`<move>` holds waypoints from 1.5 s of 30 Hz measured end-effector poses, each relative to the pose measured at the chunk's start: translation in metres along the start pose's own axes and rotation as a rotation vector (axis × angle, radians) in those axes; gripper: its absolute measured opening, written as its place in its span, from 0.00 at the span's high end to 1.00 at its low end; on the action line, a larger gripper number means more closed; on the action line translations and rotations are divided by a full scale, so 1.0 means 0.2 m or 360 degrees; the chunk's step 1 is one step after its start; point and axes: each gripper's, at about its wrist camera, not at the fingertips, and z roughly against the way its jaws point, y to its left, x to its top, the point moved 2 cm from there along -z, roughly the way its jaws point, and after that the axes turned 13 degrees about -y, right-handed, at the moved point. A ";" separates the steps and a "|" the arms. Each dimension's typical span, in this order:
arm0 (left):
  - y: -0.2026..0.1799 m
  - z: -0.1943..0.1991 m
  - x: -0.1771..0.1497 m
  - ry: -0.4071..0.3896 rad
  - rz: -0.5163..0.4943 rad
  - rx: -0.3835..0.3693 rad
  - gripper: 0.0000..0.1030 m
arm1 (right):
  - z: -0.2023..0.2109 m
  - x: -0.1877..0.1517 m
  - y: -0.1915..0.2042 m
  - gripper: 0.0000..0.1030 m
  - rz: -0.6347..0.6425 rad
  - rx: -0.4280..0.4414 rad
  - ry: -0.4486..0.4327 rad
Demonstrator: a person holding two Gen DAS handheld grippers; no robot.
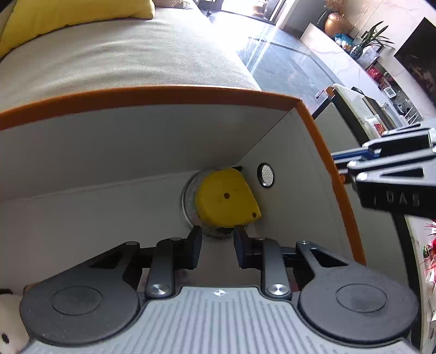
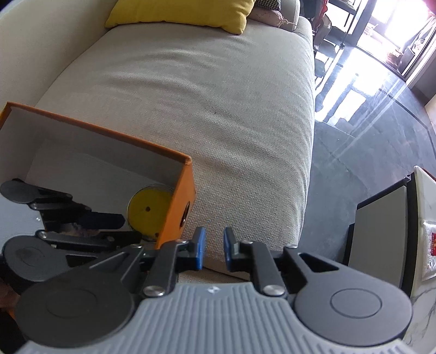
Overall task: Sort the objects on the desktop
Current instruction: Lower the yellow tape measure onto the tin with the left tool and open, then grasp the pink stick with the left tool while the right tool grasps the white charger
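Note:
A yellow tape measure (image 1: 226, 201) lies in the far right corner of the orange-rimmed box (image 1: 190, 91), resting on a round clear-edged disc (image 1: 188, 203). My left gripper (image 1: 218, 241) is down inside the box just short of the tape measure. Its black fingers (image 1: 194, 245) stand apart with nothing between them. In the right wrist view the same box (image 2: 179, 215), tape measure (image 2: 148, 208) and left gripper (image 2: 132, 228) sit at the lower left. My right gripper (image 2: 214, 246) hovers outside the box's right wall over the sofa seat, blue pads (image 2: 200, 247) slightly apart and empty.
The box rests on a beige sofa seat (image 2: 204, 109) with a yellow pillow (image 2: 185, 12) at the back. A round metal eyelet (image 1: 265, 175) pierces the box's right wall. A white plush toy (image 1: 8, 337) peeks in at the lower left. A side table (image 2: 381, 234) stands right of the sofa, over dark floor.

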 end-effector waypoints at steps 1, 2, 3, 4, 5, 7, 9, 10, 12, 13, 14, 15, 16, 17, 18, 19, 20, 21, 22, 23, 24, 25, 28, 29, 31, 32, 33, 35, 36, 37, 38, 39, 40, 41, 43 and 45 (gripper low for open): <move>0.00 -0.01 0.01 -0.0011 -0.0001 0.0001 0.72 | 0.00 0.00 0.00 0.85 0.0005 0.0000 0.0005; -0.01 -0.01 0.01 -0.0020 -0.0003 -0.0001 0.73 | -0.01 -0.01 0.00 0.85 0.0008 0.0001 0.0009; -0.01 -0.01 0.02 -0.0018 0.0002 -0.0010 0.73 | -0.01 -0.01 0.00 0.85 0.0009 0.0003 0.0012; -0.02 -0.01 0.03 -0.0025 0.0005 -0.0028 0.74 | -0.01 -0.01 0.00 0.85 0.0007 0.0005 0.0014; -0.02 -0.01 0.04 -0.0040 -0.0002 -0.0032 0.74 | -0.01 0.00 0.00 0.85 0.0003 0.0007 0.0017; -0.02 0.00 0.04 -0.0050 -0.0045 -0.0024 0.74 | -0.02 0.00 0.00 0.85 -0.0004 0.0012 0.0022; -0.02 0.01 0.04 -0.0052 -0.0050 -0.0025 0.74 | -0.02 0.00 0.00 0.85 -0.0003 0.0013 0.0025; -0.01 0.02 0.04 -0.0047 -0.0042 -0.0029 0.74 | -0.02 0.00 0.00 0.85 -0.0002 0.0011 0.0024; -0.01 0.04 0.03 -0.0045 -0.0017 -0.0027 0.74 | -0.01 0.00 0.00 0.85 0.0001 0.0014 0.0019; 0.00 0.06 0.02 -0.0050 -0.0006 -0.0027 0.74 | -0.01 0.00 0.00 0.85 0.0002 0.0009 0.0015; -0.01 0.08 0.02 -0.0060 0.0000 -0.0031 0.74 | 0.00 0.00 0.00 0.85 0.0002 0.0005 0.0010; 0.00 0.11 0.02 -0.0076 0.0004 -0.0038 0.74 | 0.00 -0.01 0.00 0.85 0.0001 0.0004 0.0004; 0.00 0.14 0.02 -0.0093 0.0006 -0.0045 0.74 | 0.01 -0.01 0.01 0.85 0.0001 0.0001 -0.0002; -0.01 0.18 0.02 -0.0114 0.0006 -0.0051 0.73 | 0.02 -0.01 0.01 0.85 0.0002 -0.0004 -0.0011; -0.01 0.22 0.01 -0.0141 0.0006 -0.0059 0.74 | 0.04 -0.02 0.02 0.85 0.0002 -0.0009 -0.0018; -0.02 0.26 0.02 -0.0167 0.0002 -0.0070 0.73 | 0.06 -0.02 0.02 0.85 -0.0001 -0.0013 -0.0026; -0.03 0.31 0.02 -0.0188 -0.0004 -0.0079 0.74 | 0.07 -0.03 0.03 0.85 -0.0004 -0.0013 -0.0034; -0.04 0.35 0.02 -0.0209 -0.0013 -0.0079 0.74 | 0.10 -0.04 0.03 0.85 -0.0004 -0.0016 -0.0041; -0.04 0.41 0.01 -0.0231 -0.0027 -0.0076 0.74 | 0.12 -0.05 0.04 0.85 -0.0003 -0.0022 -0.0050; -0.03 0.46 0.01 -0.0252 -0.0041 -0.0066 0.73 | 0.14 -0.06 0.04 0.85 -0.0003 -0.0033 -0.0060; -0.03 0.52 0.00 -0.0270 -0.0051 -0.0051 0.73 | 0.17 -0.07 0.05 0.85 -0.0003 -0.0046 -0.0073; -0.02 0.57 -0.02 -0.0285 -0.0060 -0.0037 0.73 | 0.20 -0.09 0.05 0.85 -0.0003 -0.0056 -0.0093; 0.03 0.74 -0.07 -0.0329 -0.0052 0.0031 0.73 | 0.30 -0.13 0.09 0.85 -0.0008 -0.0081 -0.0167; 0.05 0.79 -0.09 -0.0347 -0.0049 0.0056 0.73 | 0.33 -0.15 0.10 0.85 -0.0015 -0.0081 -0.0200; 0.09 0.89 -0.13 -0.0385 -0.0038 0.0112 0.73 | 0.41 -0.17 0.14 0.84 -0.0030 -0.0077 -0.0265; 0.12 0.94 -0.16 -0.0402 -0.0029 0.0143 0.73 | 0.45 -0.19 0.16 0.84 -0.0037 -0.0066 -0.0302; 0.15 0.99 -0.19 -0.0416 -0.0014 0.0170 0.73 | 0.49 -0.19 0.19 0.84 -0.0043 -0.0042 -0.0334; 0.22 1.07 -0.25 -0.0435 0.0013 0.0210 0.73 | 0.57 -0.22 0.25 0.84 -0.0056 0.0017 -0.0388; 0.25 1.10 -0.28 -0.0441 0.0028 0.0234 0.73 | 0.60 -0.23 0.29 0.84 -0.0058 0.0048 -0.0413; 0.28 1.13 -0.31 -0.0444 0.0041 0.0265 0.73 | 0.63 -0.25 0.33 0.84 -0.0058 0.0075 -0.0432; 0.31 1.15 -0.35 -0.0438 0.0056 0.0300 0.73 | 0.65 -0.26 0.38 0.84 -0.0057 0.0107 -0.0452; 0.34 1.17 -0.38 -0.0424 0.0074 0.0335 0.73 | 0.68 -0.28 0.41 0.84 -0.0059 0.0143 -0.0469; 0.37 1.18 -0.41 -0.0405 0.0089 0.0369 0.73 | 0.70 -0.30 0.45 0.84 -0.0066 0.0176 -0.0478; 0.39 1.19 -0.45 -0.0389 0.0098 0.0402 0.73 | 0.71 -0.32 0.49 0.84 -0.0078 0.0209 -0.0485; 0.45 1.22 -0.52 -0.0358 0.0117 0.0462 0.73 | 0.72 -0.37 0.56 0.84 -0.0102 0.0268 -0.0481; 0.49 1.23 -0.59 -0.0331 0.0147 0.0503 0.73 | 0.72 -0.44 0.63 0.84 -0.0115 0.0299 -0.0464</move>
